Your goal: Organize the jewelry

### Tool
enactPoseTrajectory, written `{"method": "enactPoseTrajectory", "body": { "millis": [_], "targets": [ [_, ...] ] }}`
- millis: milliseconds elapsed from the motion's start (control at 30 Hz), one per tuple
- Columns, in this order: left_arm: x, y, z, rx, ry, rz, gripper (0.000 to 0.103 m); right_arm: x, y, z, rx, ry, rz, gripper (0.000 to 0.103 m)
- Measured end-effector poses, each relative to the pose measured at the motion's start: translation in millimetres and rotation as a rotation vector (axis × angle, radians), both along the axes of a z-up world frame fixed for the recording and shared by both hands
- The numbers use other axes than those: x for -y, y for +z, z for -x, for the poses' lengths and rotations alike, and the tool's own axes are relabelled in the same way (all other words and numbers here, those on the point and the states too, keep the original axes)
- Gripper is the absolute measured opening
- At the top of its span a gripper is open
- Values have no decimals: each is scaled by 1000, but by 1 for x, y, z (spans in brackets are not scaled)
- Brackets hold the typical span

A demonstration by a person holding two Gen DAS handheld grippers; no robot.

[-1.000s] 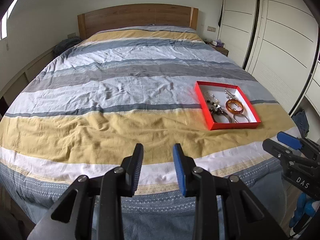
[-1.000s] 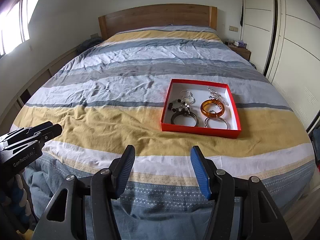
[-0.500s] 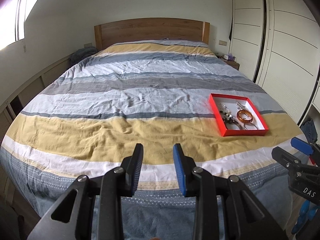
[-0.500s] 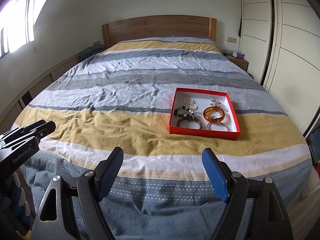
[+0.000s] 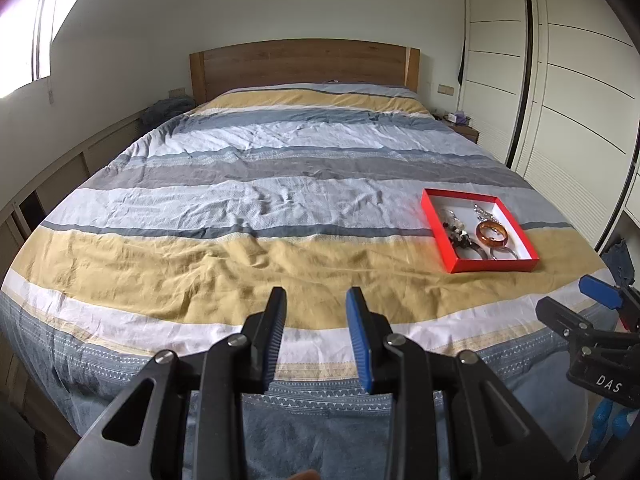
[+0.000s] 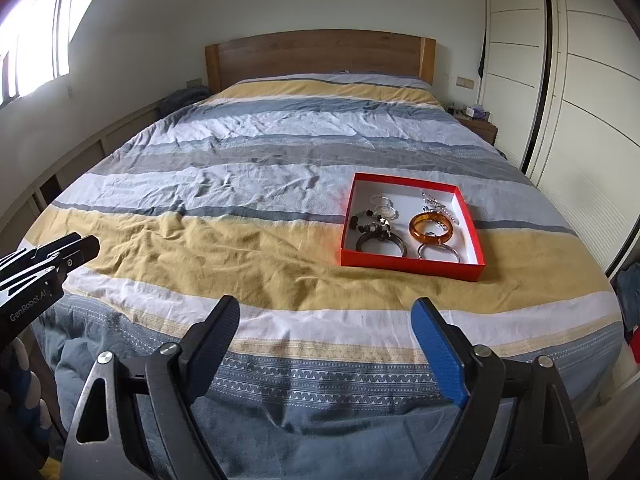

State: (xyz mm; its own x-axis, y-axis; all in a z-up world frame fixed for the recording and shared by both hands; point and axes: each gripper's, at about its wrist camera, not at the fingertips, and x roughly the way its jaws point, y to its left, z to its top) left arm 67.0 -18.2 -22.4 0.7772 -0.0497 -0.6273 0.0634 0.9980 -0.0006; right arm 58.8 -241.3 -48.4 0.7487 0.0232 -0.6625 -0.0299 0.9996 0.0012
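A red box [image 6: 408, 264] lies on the yellow stripe of the bedspread, right of centre, also seen as the red box [image 5: 490, 267] in the left wrist view. It holds an amber bangle [image 6: 414, 230], a dark bracelet [image 6: 362, 242], a silver ring bangle [image 6: 420, 250], a beaded piece [image 6: 370, 220] and a silver chain [image 6: 434, 202]. My right gripper [image 6: 326, 306] hovers at the foot of the bed, short of the box; its jaws are opening, with nothing between them. My left gripper [image 5: 316, 296] is further left, narrowly open and empty.
The striped bed [image 5: 240, 264] fills the view up to a wooden headboard [image 6: 320, 56]. White wardrobe doors [image 5: 560, 120] run along the right, with a nightstand [image 6: 478, 124] beside the bed. Low cabinets line the left wall.
The right gripper's jaws have spread much wider. Both views have drawn back from the bed, and the left view has swung so the box sits further right. Jewelry has not moved.
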Motion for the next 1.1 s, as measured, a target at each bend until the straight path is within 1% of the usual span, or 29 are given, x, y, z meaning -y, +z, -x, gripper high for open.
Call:
{"method": "enactPoseTrajectory", "body": {
  "millis": [67,100,300,467,733,1100],
  "targets": [
    [1,-3,-3,-3,-5,0,29,0,-3,-2,-3,1,-2,101],
    [1,-4,-4,-5,-7,0,29,1,-5,-3,-5,2,-3,103],
    [2,-14,-12,-22,-17,-2,29,2,-17,-12,-25,8,-2,103],
    [3,-25,-19,-42,-28,-3,29,8,-25,-19,-28,-11,-1,103],
    [4,-40,-26,-77,-38,-1,29,15,-42,-28,-63,-26,-10,103],
    [0,-47,-29,-94,-30,3,29,17,-49,-31,-80,-33,-5,103]
  ]
}}
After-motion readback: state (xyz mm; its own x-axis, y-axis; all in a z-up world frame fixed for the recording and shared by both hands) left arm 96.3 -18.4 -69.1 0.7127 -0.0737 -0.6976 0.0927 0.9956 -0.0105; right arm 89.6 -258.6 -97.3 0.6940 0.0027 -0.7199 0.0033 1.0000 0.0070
